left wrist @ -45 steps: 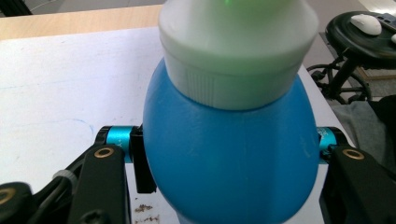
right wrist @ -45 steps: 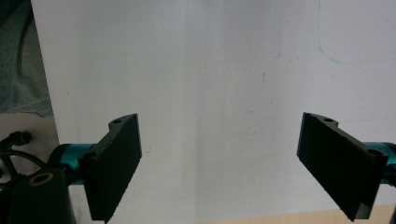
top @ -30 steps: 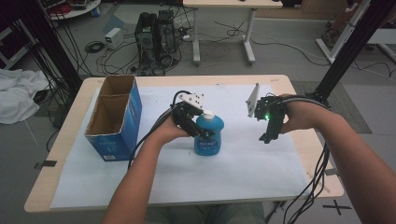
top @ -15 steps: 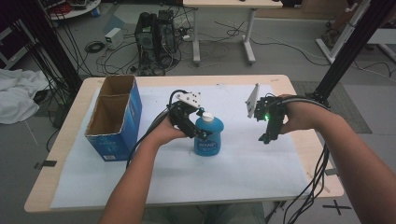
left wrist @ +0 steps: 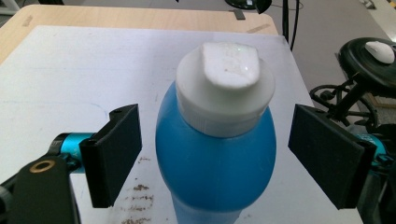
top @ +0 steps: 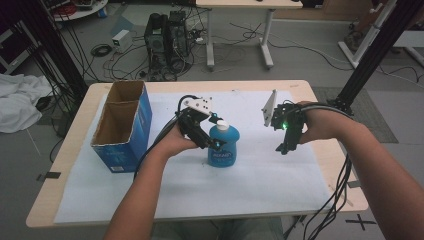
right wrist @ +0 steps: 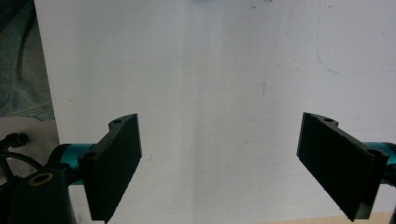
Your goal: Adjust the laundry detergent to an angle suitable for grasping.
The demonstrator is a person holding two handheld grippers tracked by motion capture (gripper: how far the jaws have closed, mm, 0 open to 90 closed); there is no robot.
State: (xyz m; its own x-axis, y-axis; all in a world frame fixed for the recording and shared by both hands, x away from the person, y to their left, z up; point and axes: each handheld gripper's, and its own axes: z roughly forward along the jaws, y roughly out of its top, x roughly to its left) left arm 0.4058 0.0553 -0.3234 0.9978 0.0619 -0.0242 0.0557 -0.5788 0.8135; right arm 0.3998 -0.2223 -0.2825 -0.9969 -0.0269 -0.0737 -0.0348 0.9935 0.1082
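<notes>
A blue bottle (top: 223,145) with a white cap stands upright on the white mat (top: 250,185) at the table's middle. My left gripper (top: 212,142) is at the bottle's left side, open. In the left gripper view the bottle (left wrist: 217,149) sits between the two black jaws with a gap on each side, its white cap (left wrist: 225,88) toward the camera. My right gripper (top: 285,146) hangs open to the right of the bottle, pointing down at the mat. In the right gripper view the right gripper (right wrist: 219,163) has bare mat between its wide-apart jaws.
An open blue cardboard box (top: 122,125) stands at the left of the table, close to my left forearm. Cables trail from both grippers. The table's near edge (top: 200,217) lies below the mat. Desks and a computer stand on the floor beyond.
My left gripper has shifted slightly around the bottle's neck. The right gripper has stayed about where it was.
</notes>
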